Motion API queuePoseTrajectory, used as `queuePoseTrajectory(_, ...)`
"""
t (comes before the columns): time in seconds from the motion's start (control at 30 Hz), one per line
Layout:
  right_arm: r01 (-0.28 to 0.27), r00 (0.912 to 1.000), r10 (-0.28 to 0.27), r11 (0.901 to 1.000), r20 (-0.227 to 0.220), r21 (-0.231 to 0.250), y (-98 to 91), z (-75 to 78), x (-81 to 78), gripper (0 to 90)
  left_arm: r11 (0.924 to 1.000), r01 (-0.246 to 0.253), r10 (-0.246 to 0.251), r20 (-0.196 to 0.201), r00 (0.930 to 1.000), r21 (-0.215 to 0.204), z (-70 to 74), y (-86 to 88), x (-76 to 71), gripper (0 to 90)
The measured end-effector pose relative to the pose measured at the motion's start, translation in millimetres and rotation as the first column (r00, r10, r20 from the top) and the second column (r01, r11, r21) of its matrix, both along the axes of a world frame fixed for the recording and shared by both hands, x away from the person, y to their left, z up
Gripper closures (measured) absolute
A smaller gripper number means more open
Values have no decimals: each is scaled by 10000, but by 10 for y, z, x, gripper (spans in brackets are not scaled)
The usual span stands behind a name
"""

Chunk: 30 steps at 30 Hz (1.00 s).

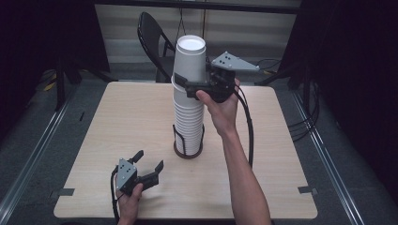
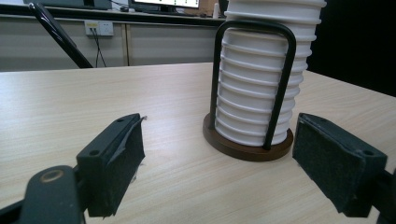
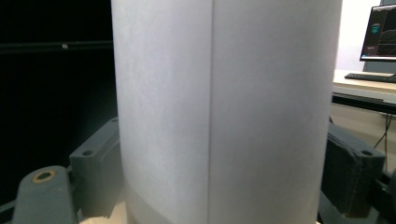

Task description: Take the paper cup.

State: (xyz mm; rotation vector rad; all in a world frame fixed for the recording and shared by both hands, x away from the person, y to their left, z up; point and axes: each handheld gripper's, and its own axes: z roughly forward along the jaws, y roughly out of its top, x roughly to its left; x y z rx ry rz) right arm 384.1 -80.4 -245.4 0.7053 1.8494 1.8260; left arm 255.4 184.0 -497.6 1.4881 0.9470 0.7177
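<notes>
My right gripper (image 1: 193,86) is clamped on the top paper cup (image 1: 190,57), one pad on each side of its wall, low on the cup near where it meets the rest of the stack. In the right gripper view the cup's (image 3: 224,107) white wall stands upright between my two jaws, with its seam running down the middle, and the pads (image 3: 100,172) press against it on both sides. I see the grey three-cornered plate of that gripper pointing away to the right, and its cable trails down along my forearm.

The held cup sits at the head of a tall stack of white cups (image 1: 188,117). The stack stands in a cup holder (image 1: 188,149) with a round dark wooden base and black wire hoops rising around the lowest cups. The holder sits about mid-bench, a little toward the far side.

My left gripper (image 1: 149,166) rests low near the front left of the bench (image 1: 117,122), jaws spread wide with nothing between them. In the left gripper view its pads (image 2: 119,163) frame bare wood, and the holder (image 2: 247,144) with the ribbed stack (image 2: 254,93) stands just ahead, apart from both jaws.

Beyond the far edge stands a black folding chair (image 1: 152,37).
</notes>
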Motion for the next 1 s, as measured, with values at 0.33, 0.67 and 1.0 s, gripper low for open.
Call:
queuePoseTrajectory(0.33, -168, 9997, 160, 9984, 158, 545, -12, 131, -8, 152, 10000, -12, 12, 16, 10000, -4, 0, 1, 0, 164)
queuePoseTrajectory(0.67, -284, 9991, 252, 9949, 345, 965, -39, 239, -30, 155, 10000, 4, -4, 34, 10000, 27, 0, 6, 0, 164)
queuePoseTrajectory(1.0, -239, 9988, 168, 9875, 465, 1561, -134, 311, -71, 159, 10000, 12, -12, 10, 10000, 80, 1, 2, 0, 164)
